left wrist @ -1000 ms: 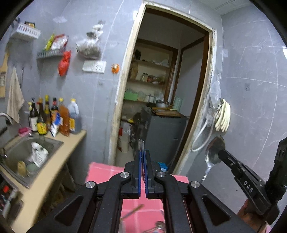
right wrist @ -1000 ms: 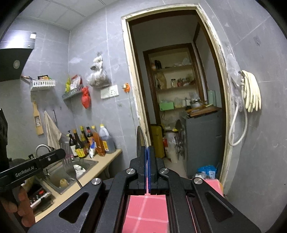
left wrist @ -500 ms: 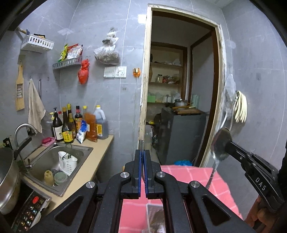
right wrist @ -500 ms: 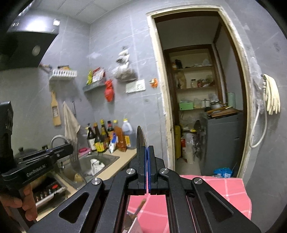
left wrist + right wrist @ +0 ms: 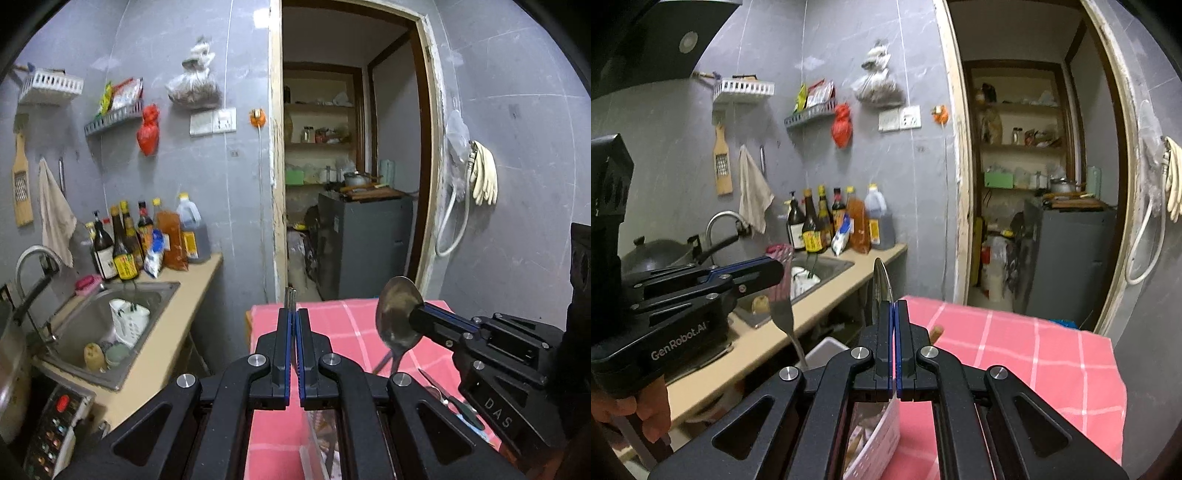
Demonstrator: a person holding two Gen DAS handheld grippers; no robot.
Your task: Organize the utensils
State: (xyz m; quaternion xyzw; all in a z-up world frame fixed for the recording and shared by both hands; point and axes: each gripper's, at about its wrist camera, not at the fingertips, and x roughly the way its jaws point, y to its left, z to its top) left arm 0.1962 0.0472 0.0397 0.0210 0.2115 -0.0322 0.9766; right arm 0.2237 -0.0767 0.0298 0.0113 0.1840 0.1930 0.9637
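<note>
Left wrist view: the left gripper, jaws pressed together, pinches a fork whose tines poke up just past the fingertips. It is raised above the near part of a table under a pink checked cloth. At right, the right gripper clamps a spoon by its bowl, handle hanging down toward the cloth. More cutlery lies on the cloth near the table's right edge, and a clear container sits under the left gripper, contents blurred.

Right wrist view: the right gripper, jaws closed, shows the spoon edge-on above its tips. At left, the left gripper holds the fork by its head, handle dropping toward a white bin at the table's left edge, beside the counter. Both utensils are airborne, likely gripped at the head so the handles can be lowered first into a holder; which container each is bound for cannot be told.
</note>
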